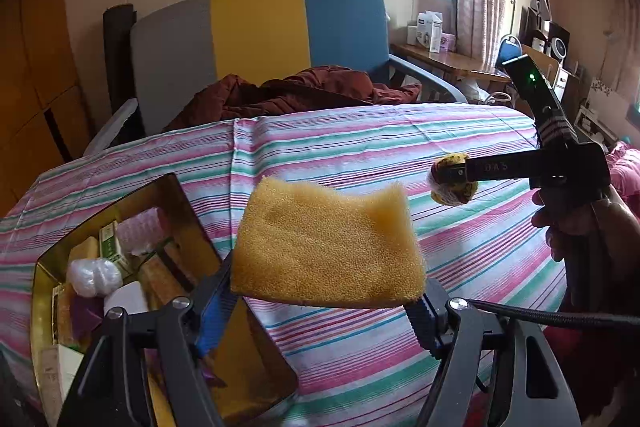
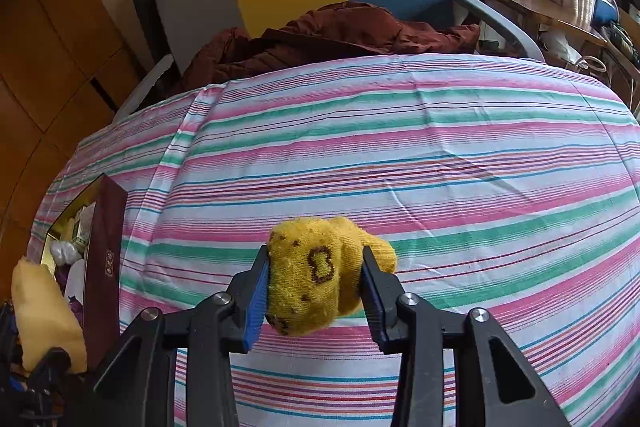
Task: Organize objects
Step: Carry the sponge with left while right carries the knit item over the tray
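Observation:
My left gripper [image 1: 320, 303] is shut on a yellow sponge [image 1: 328, 247] and holds it above the striped bed, just right of an open gold-lined box [image 1: 184, 195]. The sponge also shows in the right wrist view [image 2: 44, 315]. My right gripper [image 2: 316, 291] is shut on a rolled yellow sock [image 2: 316, 279] with brown marks, held above the bedsheet. In the left wrist view the right gripper [image 1: 452, 179] holds the sock [image 1: 450, 193] to the right of the sponge.
The box [image 2: 102, 267] holds several small items, among them a white bundle [image 1: 94, 277] and small packets. The striped sheet [image 2: 400, 147] covers the bed. A dark red jacket [image 1: 304, 95] lies on a grey, yellow and blue chair [image 1: 256, 31] behind. A cluttered wooden desk [image 1: 452, 61] stands at right.

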The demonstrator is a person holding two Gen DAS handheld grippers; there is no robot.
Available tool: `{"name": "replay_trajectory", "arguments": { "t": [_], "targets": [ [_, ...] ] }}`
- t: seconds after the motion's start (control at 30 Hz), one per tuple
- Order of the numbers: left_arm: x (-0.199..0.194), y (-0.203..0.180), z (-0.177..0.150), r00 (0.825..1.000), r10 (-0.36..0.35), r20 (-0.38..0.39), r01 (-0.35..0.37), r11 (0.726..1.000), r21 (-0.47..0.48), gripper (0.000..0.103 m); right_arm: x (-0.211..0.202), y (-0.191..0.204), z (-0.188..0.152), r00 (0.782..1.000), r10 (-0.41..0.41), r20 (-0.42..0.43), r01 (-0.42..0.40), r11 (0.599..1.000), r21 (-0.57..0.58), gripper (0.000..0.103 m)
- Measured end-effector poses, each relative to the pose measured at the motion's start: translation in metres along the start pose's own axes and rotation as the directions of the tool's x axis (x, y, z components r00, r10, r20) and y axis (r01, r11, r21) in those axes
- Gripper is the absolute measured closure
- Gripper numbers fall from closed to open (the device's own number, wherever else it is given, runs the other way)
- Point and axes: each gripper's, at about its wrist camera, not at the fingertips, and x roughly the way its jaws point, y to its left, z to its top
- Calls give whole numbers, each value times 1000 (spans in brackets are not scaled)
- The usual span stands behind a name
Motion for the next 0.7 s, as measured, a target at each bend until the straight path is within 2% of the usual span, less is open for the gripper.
{"name": "replay_trajectory", "arguments": {
  "t": [0.37,0.6,0.7],
  "targets": [
    [-1,32,-14,998,54,-16,-55,997,-59,28,3,-3,-5,1000,18,-22,-17,999,38,62],
    [-9,51,-22,996,83,-20,-84,992,-95,28,8,13,-11,998,7,-61,-7,1000,-14,62],
    [-12,60,-25,997,77,-22,-79,990,-117,28,3,25,-14,997,36,-63,-37,999,-26,62]
  ]
}}
